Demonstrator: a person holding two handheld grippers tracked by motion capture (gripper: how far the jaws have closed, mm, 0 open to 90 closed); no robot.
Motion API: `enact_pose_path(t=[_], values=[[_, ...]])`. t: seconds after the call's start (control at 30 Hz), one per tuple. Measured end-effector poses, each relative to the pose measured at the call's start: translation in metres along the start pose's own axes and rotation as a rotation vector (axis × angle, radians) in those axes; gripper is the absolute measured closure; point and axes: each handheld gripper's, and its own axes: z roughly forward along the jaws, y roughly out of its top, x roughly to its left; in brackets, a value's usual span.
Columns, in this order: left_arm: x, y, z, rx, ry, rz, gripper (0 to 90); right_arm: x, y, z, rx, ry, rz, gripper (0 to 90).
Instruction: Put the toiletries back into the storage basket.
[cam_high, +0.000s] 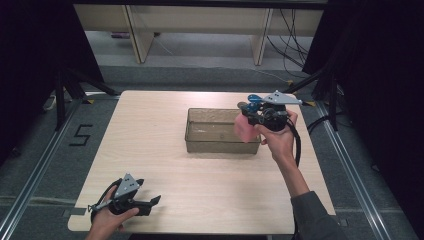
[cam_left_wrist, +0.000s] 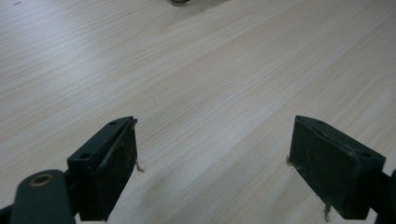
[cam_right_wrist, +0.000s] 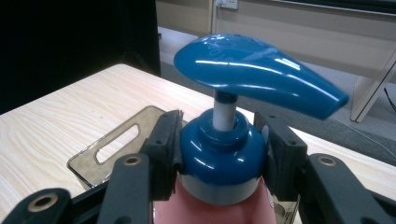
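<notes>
High view: right gripper (cam_high: 248, 116) clamps pump bottle (cam_high: 244, 126) over bin (cam_high: 221, 145); left gripper (cam_high: 150, 204) wide.

My left gripper (cam_high: 150, 202) sits with jaws apart over bare table (cam_high: 150, 140), and the wood ahead of it lies open all the way up to the clear bin (cam_high: 222, 131). My right gripper (cam_right_wrist: 219, 149) grips the pump bottle (cam_high: 245, 125) at the bin's right end, so the bin's wall blocks the way just below and left of it.
</notes>
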Motion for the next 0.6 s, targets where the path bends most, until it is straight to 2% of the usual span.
enact_pose_path(t=[0.03,0.1,0.13,0.2,0.3,0.33,0.37,0.4,0.47,0.53,0.57,0.6], values=[[0.000,0.000,0.000,-0.004,-0.003,0.001,14.9,-0.002,0.000,0.001,-0.003,-0.007,-0.018,53.7],[0.000,0.000,0.001,-0.011,-0.011,-0.005,14.9,-0.001,-0.001,0.003,-0.004,-0.009,0.006,53.7],[0.000,0.000,0.001,-0.009,-0.011,-0.004,14.9,-0.003,0.000,0.004,0.000,0.005,-0.004,53.7],[0.000,0.000,0.001,-0.009,-0.011,-0.008,14.9,-0.003,-0.001,0.005,0.013,-0.003,0.010,53.6],[0.000,0.000,0.001,-0.006,-0.007,0.000,14.9,-0.005,-0.002,0.007,0.008,-0.017,0.001,53.7],[0.000,0.000,0.001,-0.006,-0.007,0.000,14.8,-0.006,-0.002,0.009,0.013,-0.009,0.015,53.6],[0.000,0.000,0.001,-0.006,-0.007,0.001,14.9,-0.007,-0.002,0.009,0.008,-0.022,-0.005,53.7],[0.000,0.000,0.001,-0.006,-0.006,0.000,14.8,-0.006,-0.003,0.010,0.011,-0.017,0.025,53.7],[-0.001,0.000,0.000,-0.005,-0.004,-0.006,14.8,-0.007,-0.004,0.012,0.018,-0.007,0.035,53.7],[-0.001,0.000,0.000,-0.006,-0.003,-0.009,14.9,-0.008,-0.004,0.014,0.024,-0.021,0.021,53.7],[0.000,0.000,0.000,-0.003,-0.003,0.001,14.9,-0.009,-0.005,0.015,0.016,-0.028,0.010,53.7],[0.002,0.000,0.000,0.002,-0.004,0.020,14.9,-0.009,-0.005,0.016,0.029,-0.026,0.028,53.7]])
